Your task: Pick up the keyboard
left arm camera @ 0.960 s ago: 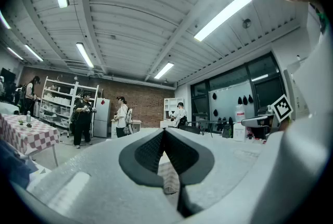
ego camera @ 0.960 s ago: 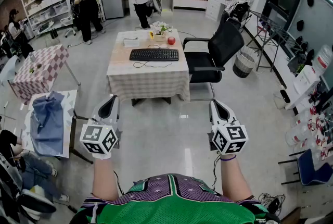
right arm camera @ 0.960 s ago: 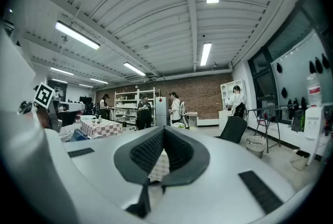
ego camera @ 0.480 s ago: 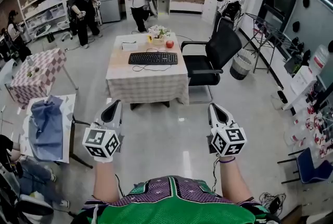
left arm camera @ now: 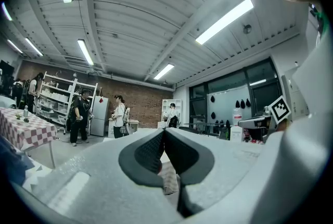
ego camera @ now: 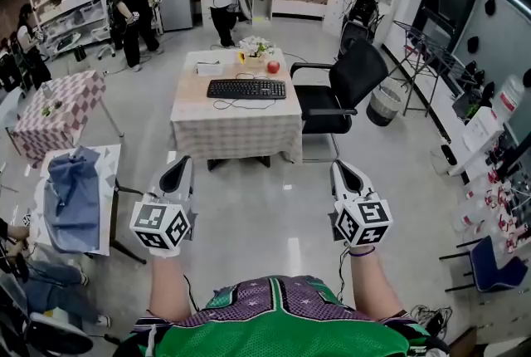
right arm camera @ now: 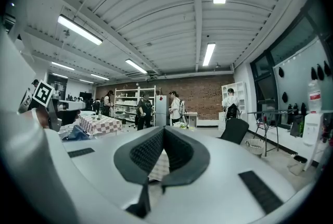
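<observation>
We hold the left gripper (ego camera: 176,170) and the right gripper (ego camera: 345,174) out level above the floor, both clenched tight with nothing between the jaws. Well ahead, the keyboard (ego camera: 246,88) lies on the table (ego camera: 236,135), an apple (ego camera: 272,66) behind it, a chair (ego camera: 348,77) just beside the table.

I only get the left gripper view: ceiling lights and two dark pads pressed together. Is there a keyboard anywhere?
Observer: Yes. The head view shows a black keyboard on a cloth-covered table across the floor, untouched.
Operator: Anything beside it?
Observer: A red apple sits behind its right end.
Operator: And the other gripper?
Observer: The right gripper is shut, with nothing between its jaws.
</observation>
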Demonstrator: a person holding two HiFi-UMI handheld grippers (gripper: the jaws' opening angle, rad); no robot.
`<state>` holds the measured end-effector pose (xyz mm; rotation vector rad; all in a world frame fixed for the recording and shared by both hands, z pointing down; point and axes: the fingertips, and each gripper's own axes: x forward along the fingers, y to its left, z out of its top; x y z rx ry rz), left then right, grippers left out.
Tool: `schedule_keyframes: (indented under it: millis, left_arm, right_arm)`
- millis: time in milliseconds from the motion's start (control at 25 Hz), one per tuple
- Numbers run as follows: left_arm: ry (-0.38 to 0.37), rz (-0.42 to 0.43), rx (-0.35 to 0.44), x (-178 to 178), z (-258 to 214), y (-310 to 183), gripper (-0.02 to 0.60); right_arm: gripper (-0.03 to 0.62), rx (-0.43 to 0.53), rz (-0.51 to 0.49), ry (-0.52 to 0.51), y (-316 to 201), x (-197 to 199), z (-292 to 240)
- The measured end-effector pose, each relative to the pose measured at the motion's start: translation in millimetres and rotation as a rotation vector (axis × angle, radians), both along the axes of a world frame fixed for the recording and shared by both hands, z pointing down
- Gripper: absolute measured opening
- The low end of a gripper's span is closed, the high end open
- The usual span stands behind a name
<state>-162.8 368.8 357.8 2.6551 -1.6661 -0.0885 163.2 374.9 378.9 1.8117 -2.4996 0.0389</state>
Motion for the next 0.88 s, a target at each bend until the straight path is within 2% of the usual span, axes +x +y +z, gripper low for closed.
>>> schedule_keyframes:
  millis: [400, 880]
  left_arm:
    - [0.008, -0.014, -0.009, -14.7, 5.7, -1.2, 0.018]
    - [-0.013, -0.031, -0.089, -14.1, 42.0, -11.9, 0.018]
  right_arm:
    - [0.0, -0.017, -0.015, -0.005, -7.2, -12.9, 1.7]
    - [0.0, -0.077, -0.038, 0.003, -22.9, -8.9, 20.9]
